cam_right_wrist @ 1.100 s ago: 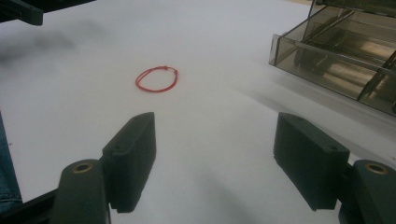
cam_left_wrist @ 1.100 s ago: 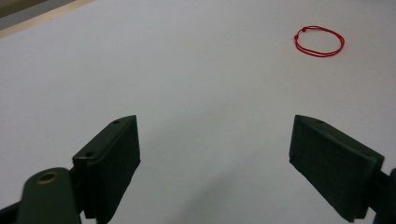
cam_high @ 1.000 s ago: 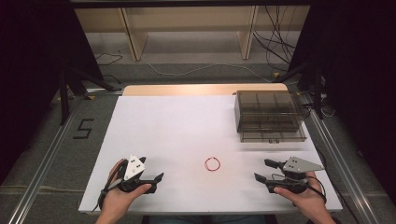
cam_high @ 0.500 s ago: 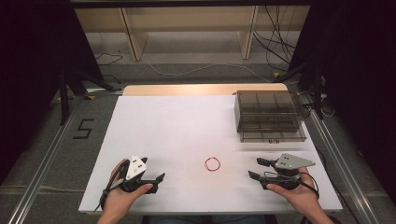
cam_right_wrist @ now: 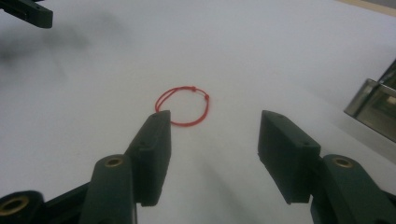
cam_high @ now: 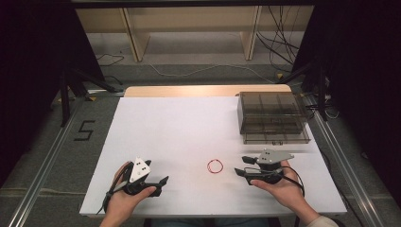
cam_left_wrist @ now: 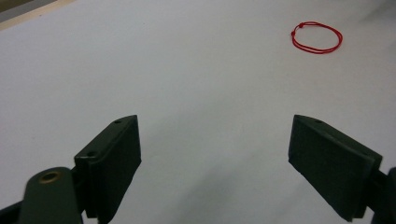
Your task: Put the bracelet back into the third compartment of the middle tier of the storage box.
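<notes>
Item: red string loop (cam_high: 215, 166), flat on the white table (cam_high: 189, 127) between my hands, just ahead of my right gripper (cam_high: 239, 165), far nearer it than my left gripper (cam_high: 163, 184). Right jaws apart and just been closing, nothing between them; left jaws wide apart, empty

Both tongs are matte black, the left tongs (cam_high: 158, 186) and the right tongs (cam_high: 239, 166) each topped by a grey three-cornered plate with small dark holes. Brass-coloured rivets sit at the jaw pivots; black cables trail back. A pale cuff (cam_high: 325, 221) shows.
</notes>
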### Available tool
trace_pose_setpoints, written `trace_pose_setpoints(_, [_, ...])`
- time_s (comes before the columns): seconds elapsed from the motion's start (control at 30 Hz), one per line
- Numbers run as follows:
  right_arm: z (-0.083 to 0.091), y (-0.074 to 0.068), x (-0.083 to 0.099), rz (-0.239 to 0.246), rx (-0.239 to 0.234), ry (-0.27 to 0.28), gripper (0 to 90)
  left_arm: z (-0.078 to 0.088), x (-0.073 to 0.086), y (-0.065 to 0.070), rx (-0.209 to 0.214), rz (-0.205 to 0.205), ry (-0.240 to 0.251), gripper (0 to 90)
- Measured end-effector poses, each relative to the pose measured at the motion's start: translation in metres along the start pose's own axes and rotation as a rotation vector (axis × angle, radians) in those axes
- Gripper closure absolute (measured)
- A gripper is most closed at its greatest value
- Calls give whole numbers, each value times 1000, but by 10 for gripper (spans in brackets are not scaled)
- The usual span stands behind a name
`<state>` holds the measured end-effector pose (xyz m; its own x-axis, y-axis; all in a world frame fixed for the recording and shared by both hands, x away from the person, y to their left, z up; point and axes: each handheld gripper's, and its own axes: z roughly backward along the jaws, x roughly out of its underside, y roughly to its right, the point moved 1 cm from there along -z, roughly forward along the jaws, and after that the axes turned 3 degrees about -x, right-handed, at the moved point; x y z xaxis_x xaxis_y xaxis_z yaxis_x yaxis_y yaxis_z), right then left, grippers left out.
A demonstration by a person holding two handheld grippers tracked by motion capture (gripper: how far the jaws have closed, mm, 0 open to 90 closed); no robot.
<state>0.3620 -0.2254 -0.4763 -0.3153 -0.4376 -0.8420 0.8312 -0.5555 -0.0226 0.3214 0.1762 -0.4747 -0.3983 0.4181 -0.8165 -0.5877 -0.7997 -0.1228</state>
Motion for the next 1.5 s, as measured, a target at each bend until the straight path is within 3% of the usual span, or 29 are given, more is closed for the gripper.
trace_pose_setpoints(0.43, [-36, 0, -15, 19, -15, -44, 515, -1, 0, 0, 2, 1, -2, 168])
trace_pose_setpoints(0.47, [-39, -3, -17, -13, -34, -33, 516, -1, 0, 0, 2, -3, -4, 168])
trace_pose_setpoints(0.8, [-65, -1, -25, -10, -35, -97, 548, -2, 0, 0, 4, -3, -5, 169])
trace_pose_setpoints(1.37, [-92, 1, -29, 11, -28, -189, 667, -3, 1, 1, 8, -2, -7, 172])
trace_pose_setpoints(1.5, [-94, -1, -30, 8, -28, -190, 705, -3, 0, 1, 10, -3, -11, 174])
